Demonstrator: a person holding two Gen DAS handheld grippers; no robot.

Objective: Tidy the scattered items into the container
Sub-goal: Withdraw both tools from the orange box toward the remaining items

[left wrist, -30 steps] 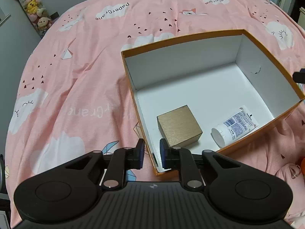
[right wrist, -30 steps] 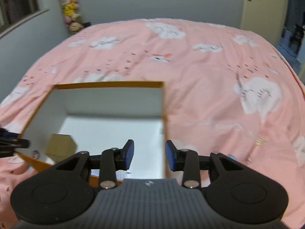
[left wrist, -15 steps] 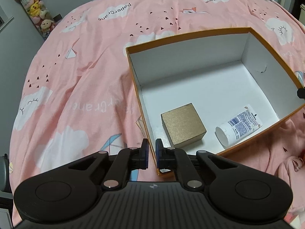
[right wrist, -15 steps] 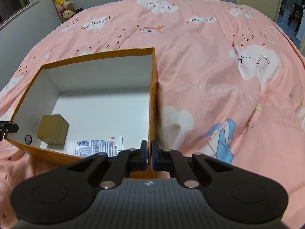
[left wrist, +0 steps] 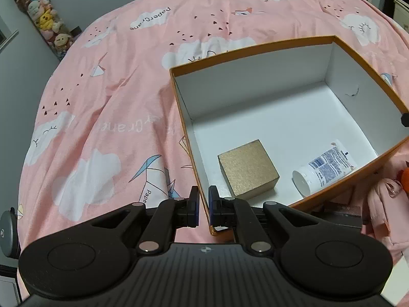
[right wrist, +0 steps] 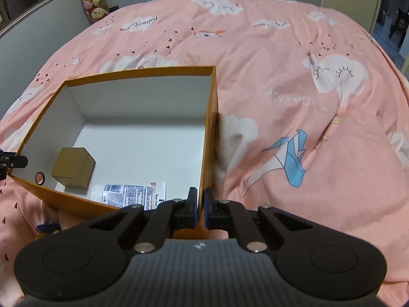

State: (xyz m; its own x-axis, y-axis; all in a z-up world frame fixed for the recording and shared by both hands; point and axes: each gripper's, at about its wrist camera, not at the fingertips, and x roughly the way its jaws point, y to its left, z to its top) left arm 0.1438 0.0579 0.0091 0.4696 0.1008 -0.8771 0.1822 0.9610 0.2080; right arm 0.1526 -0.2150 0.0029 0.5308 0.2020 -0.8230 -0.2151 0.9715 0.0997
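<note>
An orange box (left wrist: 250,48) with a white inside sits on the pink bed; it also shows in the right wrist view (right wrist: 143,73). Inside lie a gold cube (left wrist: 248,170) (right wrist: 74,167) and a white lotion tube (left wrist: 324,166) (right wrist: 130,194). My left gripper (left wrist: 203,208) is shut on the box's left wall near its front corner. My right gripper (right wrist: 200,209) is shut on the box's right wall near its front corner. A small black ring (right wrist: 39,178) rests against the inner front wall.
The pink cloud-print duvet (left wrist: 102,102) (right wrist: 294,89) covers the bed all around the box. A pink cloth item (left wrist: 383,204) and something orange (left wrist: 405,179) lie by the box's front right. Stuffed toys (left wrist: 46,20) hang on the far wall.
Both grippers went from open to shut on the box's side walls. The box now looks raised and drawn a little nearer in both views.
</note>
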